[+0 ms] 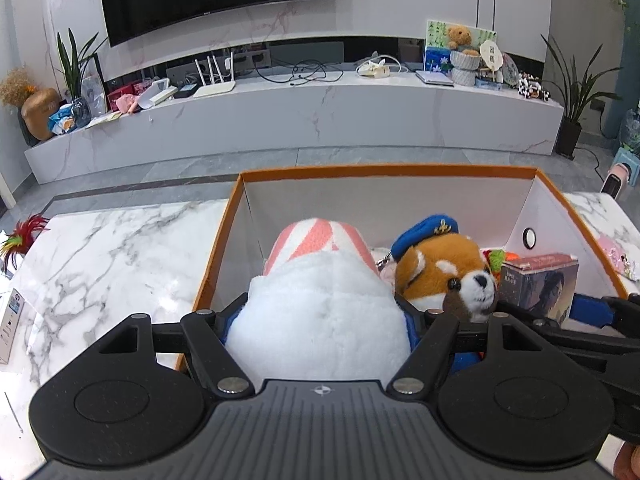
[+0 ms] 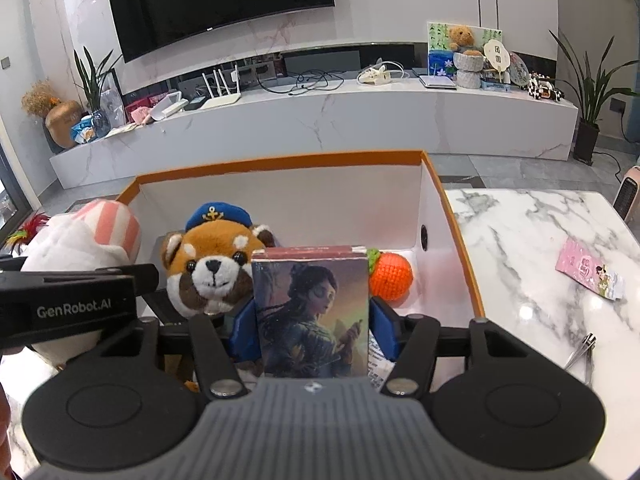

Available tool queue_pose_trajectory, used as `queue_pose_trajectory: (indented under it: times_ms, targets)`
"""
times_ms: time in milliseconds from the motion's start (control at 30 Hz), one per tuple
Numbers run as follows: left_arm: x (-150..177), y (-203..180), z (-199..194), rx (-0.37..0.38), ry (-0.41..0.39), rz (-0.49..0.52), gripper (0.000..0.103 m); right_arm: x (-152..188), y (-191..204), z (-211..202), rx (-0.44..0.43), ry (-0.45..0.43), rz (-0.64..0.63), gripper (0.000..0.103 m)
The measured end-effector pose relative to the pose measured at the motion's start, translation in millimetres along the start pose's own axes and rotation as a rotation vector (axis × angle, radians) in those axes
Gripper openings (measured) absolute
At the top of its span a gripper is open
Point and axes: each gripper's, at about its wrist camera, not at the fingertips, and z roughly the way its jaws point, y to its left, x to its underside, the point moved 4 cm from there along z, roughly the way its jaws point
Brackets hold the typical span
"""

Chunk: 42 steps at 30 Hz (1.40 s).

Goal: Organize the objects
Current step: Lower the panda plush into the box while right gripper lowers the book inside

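**Both grippers hold their loads over the orange-rimmed box**

The left gripper (image 1: 320,312) has its jaws spread wide and pressed against the sides of a white plush toy with pink-and-white stripes (image 1: 320,304). The toy fills the gap between the blue pads, and its long axis runs away from the camera, with the striped end pointing toward the far wall of the orange-rimmed box (image 1: 384,171). It sits above the box's left half, close to the left wall.

The right gripper (image 2: 314,320) is closed to a narrower gap on a picture box printed with a figure (image 2: 312,312). This stands upright, its long axis vertical, the printed face turned to the camera and the top edge tilted slightly back. It hangs over the near right part of the orange-rimmed box.

Only the right wrist view shows an orange knitted ball with a green top (image 2: 390,276) lying in the box's right side beneath a round hole in the right wall, and, out on the marble table (image 2: 540,232), a pink packet (image 2: 590,268) and a metal clip (image 2: 582,352) near the right edge. The left wrist view shows the table's left stretch and a feathered item (image 1: 22,238) at its left edge.

Both views show a red panda plush in a blue cap (image 1: 440,272) resting in the box between the two held things, facing the near side.
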Motion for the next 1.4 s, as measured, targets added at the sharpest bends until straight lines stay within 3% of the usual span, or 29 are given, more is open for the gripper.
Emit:
queue_pose_trajectory:
  times_ms: [933,1167,1300,1400]
  targets:
    - [6.4,-2.0,13.7,-0.037,0.033,0.019,0.085,15.1,7.8,18.5,0.076,0.110,-0.053,0.059]
    - [7.0,-6.5,15.4,-0.063,0.028,0.030,0.087,15.2,9.5,18.0,0.094,0.098,-0.066,0.062]
    - [6.9,-5.5,15.2,-0.065,0.028,0.027,0.088,14.9,12.4,14.9,0.102,0.082,-0.076,0.072]
    - [7.0,-6.7,14.7,-0.073,0.028,0.032,0.089,12.9,14.8,12.6,0.102,0.073,-0.088,0.075]
